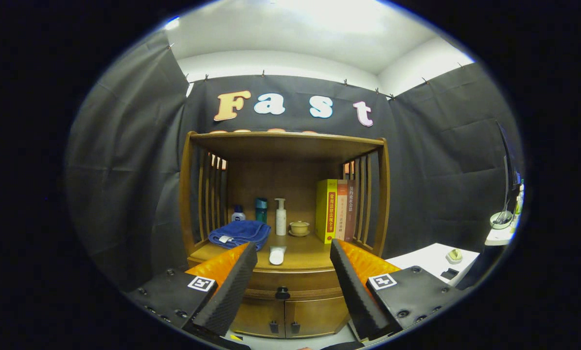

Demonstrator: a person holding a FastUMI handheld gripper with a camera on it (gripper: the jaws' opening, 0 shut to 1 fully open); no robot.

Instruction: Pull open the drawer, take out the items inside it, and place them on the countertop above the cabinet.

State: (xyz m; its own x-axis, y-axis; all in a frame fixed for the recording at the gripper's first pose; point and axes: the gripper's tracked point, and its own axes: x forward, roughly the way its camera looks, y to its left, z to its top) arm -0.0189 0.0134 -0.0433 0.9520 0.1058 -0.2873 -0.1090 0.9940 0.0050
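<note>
1. Your hand-held gripper point(288, 287) is spread wide and holds nothing. It hangs in front of the cabinet point(285, 311), well short of touching it, with the fingers point(229, 287) framing the cabinet's front.

2. The drawer point(290, 284) looks closed, its front flush under the surface point(302, 253). Its dark knob point(282, 293) sits between and beyond your fingers, a sensible line-up if you mean to pull on it.

3. What is inside the drawer is hidden, so you cannot tell whether anything remains there.

4. On the surface lie a folded blue towel point(239, 233) and a small white object point(277, 254) near the front edge. Further back stand a pump bottle point(281, 217), a teal cup point(261, 210), a small bottle point(238, 214), a lidded bowl point(299, 227) and a row of books point(336, 210) against the right-hand slats.

5. This fits two readings: a closed drawer with items waiting inside, or one emptied and shut again, with the towel or white object possibly having come from it. The picture does not settle which.

6. The two lower doors point(285, 318) are shut, each with its own small handle.
</note>
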